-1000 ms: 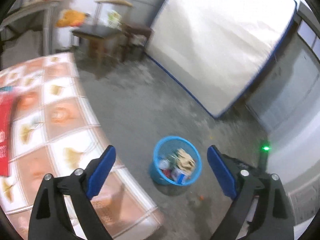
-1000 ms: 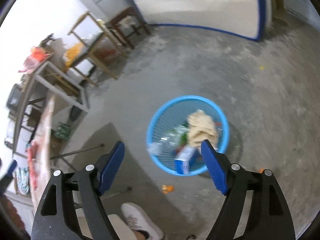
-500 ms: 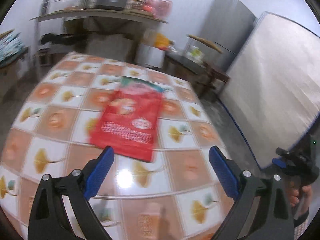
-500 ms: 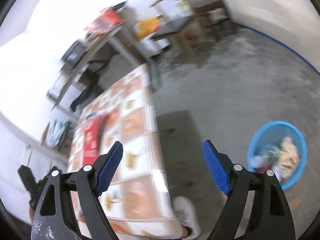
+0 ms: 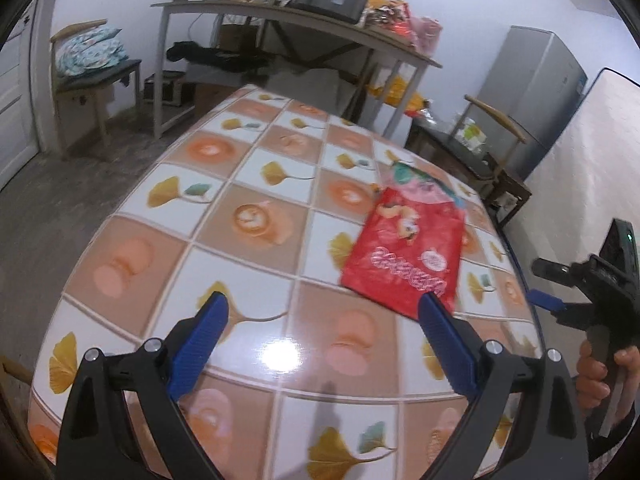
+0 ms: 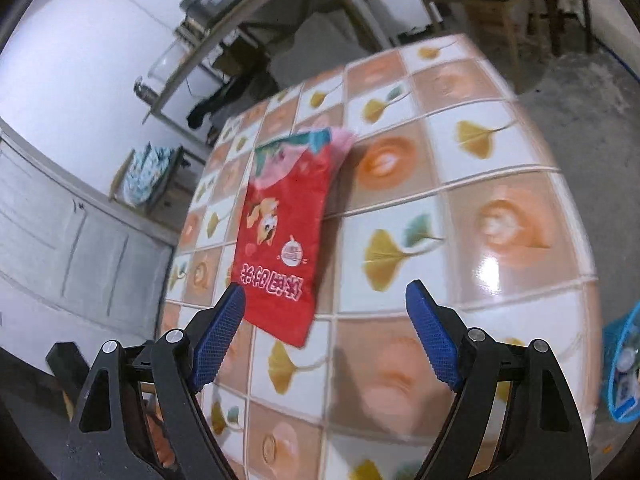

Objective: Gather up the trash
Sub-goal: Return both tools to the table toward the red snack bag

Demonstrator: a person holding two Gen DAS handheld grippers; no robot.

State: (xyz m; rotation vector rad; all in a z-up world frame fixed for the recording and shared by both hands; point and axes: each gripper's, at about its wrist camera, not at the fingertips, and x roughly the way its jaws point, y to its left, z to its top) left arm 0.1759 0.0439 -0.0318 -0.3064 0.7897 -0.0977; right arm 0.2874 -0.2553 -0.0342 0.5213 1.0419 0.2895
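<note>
Setting: a cluttered room with a concrete floor, white walls, a grey refrigerator (image 5: 532,92) in the far corner and a long shelf-desk (image 5: 296,20) loaded with containers; in the middle, a table (image 5: 248,216) under a glossy cloth printed with ginkgo leaves and coffee cups.

Item 1, red snack bag (image 5: 404,256): lies flat on the table toward its right edge as the left wrist view has it, a pink and teal band at its far end. Nothing else on the cloth reads as trash.

Item 2, left tool (image 5: 320,344): jaws wide apart, nothing between them, hanging over the near part of the table with the bag just beyond its right finger.

Item 3, right tool (image 6: 324,332): jaws likewise spread and empty, above the bag's near corner; a hand (image 5: 604,376) grips its handle.

Item 4, blue trash basket (image 6: 620,372): on the floor off the table's edge, already holding waste.

Change noted: a second ago both cameras looked down at the basket; both now face the table and the bag.

Reading: one drop-off appears finished and the bag is the next pickup. Being thin and flat, it probably calls for pinching an edge or corner.
</note>
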